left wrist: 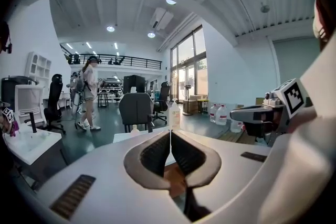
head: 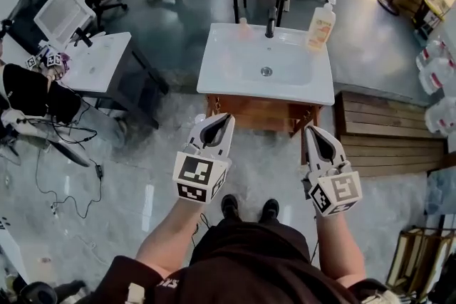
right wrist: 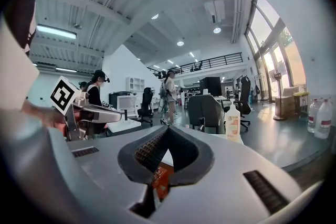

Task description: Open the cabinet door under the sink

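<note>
While left gripper (head: 225, 119) and right gripper (head: 312, 132) hover clenched, empty, approach step in hand; cabinet door (head: 256, 114) under sink (head: 214, 78), just beyond. Next: lower, unclench, catch door edge, pull.

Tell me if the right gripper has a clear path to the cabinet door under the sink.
Probably yes: the right gripper, shut, hangs just before the wooden cabinet front, with nothing between them.
</note>
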The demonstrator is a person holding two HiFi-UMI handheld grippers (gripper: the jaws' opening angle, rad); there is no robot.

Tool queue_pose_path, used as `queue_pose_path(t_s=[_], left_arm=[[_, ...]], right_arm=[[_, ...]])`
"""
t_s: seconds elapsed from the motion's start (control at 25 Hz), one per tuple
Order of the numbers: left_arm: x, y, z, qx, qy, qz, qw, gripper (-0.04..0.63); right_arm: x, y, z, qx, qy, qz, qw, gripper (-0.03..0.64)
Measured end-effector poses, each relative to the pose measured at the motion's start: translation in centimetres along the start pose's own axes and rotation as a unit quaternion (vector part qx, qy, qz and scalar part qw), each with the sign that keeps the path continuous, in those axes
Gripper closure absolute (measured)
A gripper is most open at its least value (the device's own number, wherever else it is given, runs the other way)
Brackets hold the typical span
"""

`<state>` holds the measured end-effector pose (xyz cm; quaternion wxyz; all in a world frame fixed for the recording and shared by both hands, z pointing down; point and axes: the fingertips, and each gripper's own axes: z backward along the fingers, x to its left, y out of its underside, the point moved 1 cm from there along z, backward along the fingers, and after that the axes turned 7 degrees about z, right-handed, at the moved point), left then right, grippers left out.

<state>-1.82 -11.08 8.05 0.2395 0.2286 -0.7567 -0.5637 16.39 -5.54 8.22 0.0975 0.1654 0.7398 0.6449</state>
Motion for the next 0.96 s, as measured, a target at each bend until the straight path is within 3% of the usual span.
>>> queue_pose_path(t_s=[0.16, 0.4, 0.68, 0.96], left_arm=[[2.4, -1.1, 1.8, -0.009, 0.018, -0.003, 0.9998, 0.572], [5.0, -2.2, 3.9, -0.024, 0.011, -0.006, 0.9996, 0.572], [4.5, -2.3, 2.3, -0.014, 0.017, 0.013, 0.9997, 0.572], [2.3, -2.4, 1.5, -0.015, 0.013, 0.009, 0.9997, 0.572]], right_arm=[[3.4, -2.2, -2.3, -0.009, -0.003, 0.011, 1.000, 0.606], [7.3, -3.9, -4.0, -0.012, -0.026, 0.031, 0.999, 0.606], [5.0, -4.8, -2.7, -0.020, -0.005, 0.038, 0.999, 0.606], [1.9, -2.8, -0.7, -0.014, 0.007, 0.030, 0.999, 0.606]])
